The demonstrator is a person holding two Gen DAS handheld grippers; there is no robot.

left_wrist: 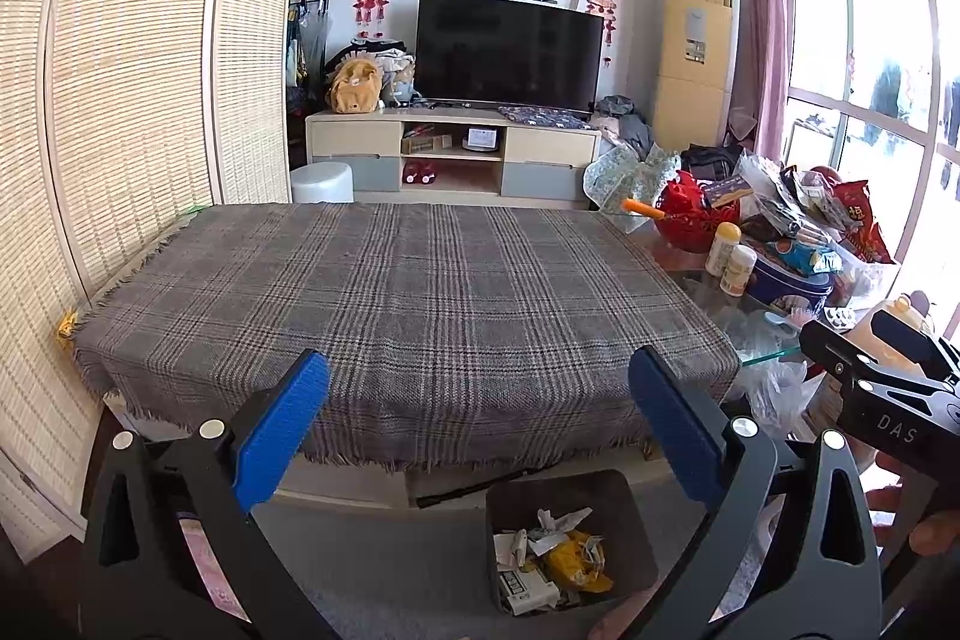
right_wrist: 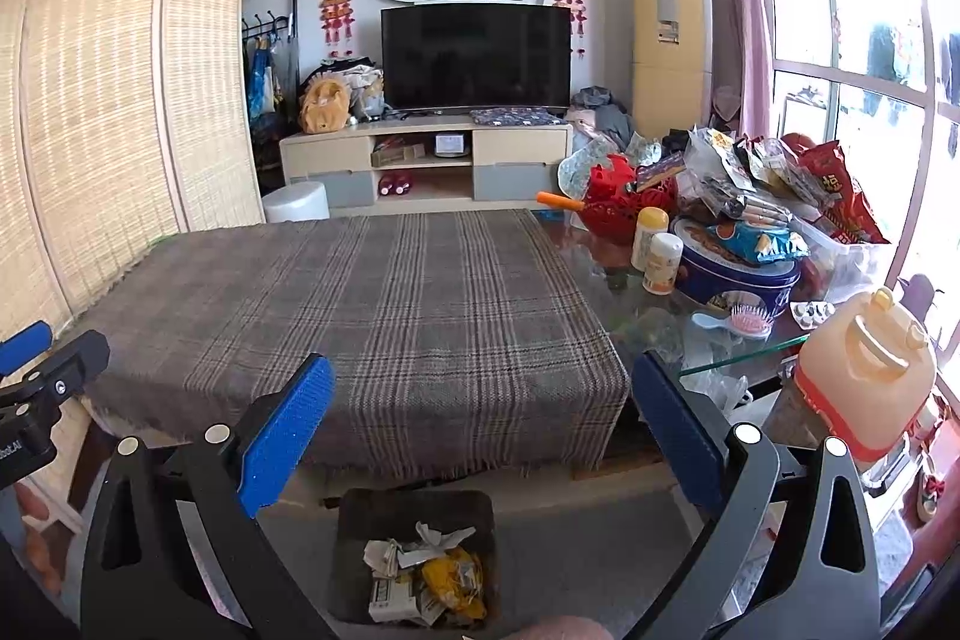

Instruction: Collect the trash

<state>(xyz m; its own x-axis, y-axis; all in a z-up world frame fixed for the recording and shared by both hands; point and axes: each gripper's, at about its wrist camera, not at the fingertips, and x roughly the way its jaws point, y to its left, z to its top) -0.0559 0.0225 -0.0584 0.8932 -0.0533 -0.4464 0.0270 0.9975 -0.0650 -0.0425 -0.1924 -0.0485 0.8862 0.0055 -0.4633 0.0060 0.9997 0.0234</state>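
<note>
A dark square bin stands on the floor in front of the table. Inside lie crumpled white paper, a yellow wrapper and a small white box. My left gripper hangs open above the bin and the table's near edge, with nothing between its blue pads. My right gripper is open too, also holding nothing. Each gripper shows at the edge of the other's view. The plaid cloth on the table bears no trash.
The glass end of the table at right is crowded with snack bags, a red basket, two bottles, a blue tin and a hairbrush. An orange jug stands at right. A bamboo screen lines the left; a TV cabinet stands behind.
</note>
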